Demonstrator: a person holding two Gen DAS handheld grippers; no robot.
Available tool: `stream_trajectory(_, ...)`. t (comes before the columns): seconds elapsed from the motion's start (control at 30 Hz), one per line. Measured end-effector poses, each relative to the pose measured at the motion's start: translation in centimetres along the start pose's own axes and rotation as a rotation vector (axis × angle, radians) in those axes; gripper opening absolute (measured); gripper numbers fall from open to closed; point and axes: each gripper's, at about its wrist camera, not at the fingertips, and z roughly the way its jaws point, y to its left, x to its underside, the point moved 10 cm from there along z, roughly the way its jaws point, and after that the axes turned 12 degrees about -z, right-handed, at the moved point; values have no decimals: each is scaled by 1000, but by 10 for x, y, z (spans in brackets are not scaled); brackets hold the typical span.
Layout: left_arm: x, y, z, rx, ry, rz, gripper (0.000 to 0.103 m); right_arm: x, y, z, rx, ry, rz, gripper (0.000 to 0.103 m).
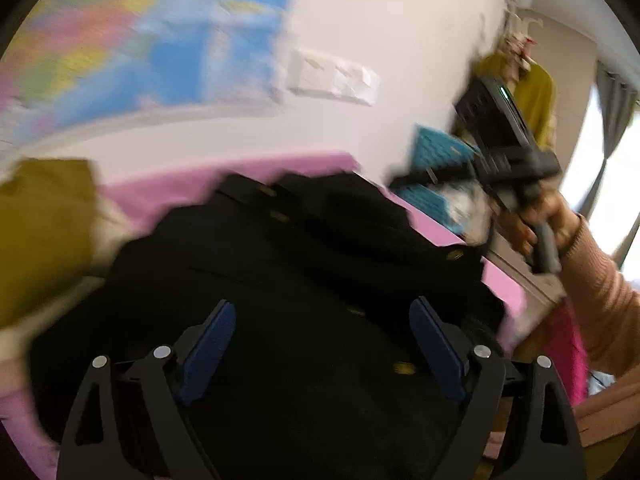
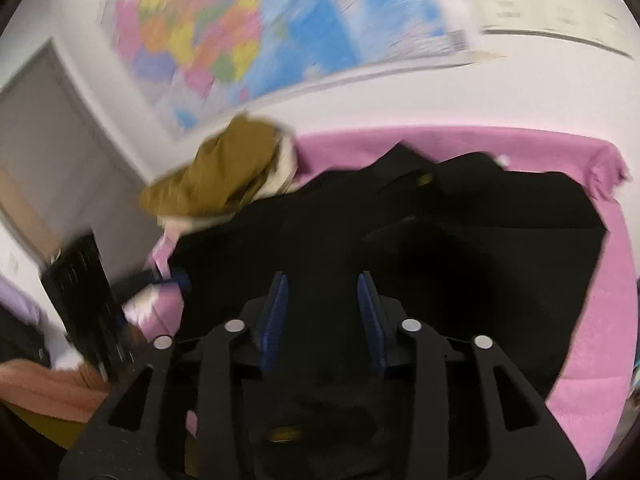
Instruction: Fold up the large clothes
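A large black coat (image 1: 300, 260) with gold buttons lies bunched on a pink-covered surface (image 1: 160, 192). My left gripper (image 1: 322, 304) hovers over it, its blue pads wide apart with nothing pinched between them. In the right wrist view the same coat (image 2: 460, 240) fills the middle of the pink surface (image 2: 600, 320). My right gripper (image 2: 322, 278) is above it, jaws partly apart, with only dark cloth showing beneath the gap. The left wrist view shows the right gripper's body (image 1: 500, 152) held in a hand (image 1: 536, 220) at the right. Both views are blurred.
A mustard garment (image 2: 224, 176) with pale lining lies heaped at the surface's far left corner (image 1: 40, 232). A coloured map (image 2: 240, 40) hangs on the wall behind. A yellow garment (image 1: 536, 96) hangs near a curtained window (image 1: 612, 112). A grey door (image 2: 40, 140) stands left.
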Motion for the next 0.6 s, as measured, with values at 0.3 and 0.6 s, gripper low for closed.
stream_trajectory(0.3, 17, -80, 58, 127, 103, 109, 96, 81, -117, -37, 225, -23, 288, 48)
stream_trajectory(0.6, 2, 2, 78, 35, 194, -149, 3, 120, -131, -11, 117, -22, 371, 44)
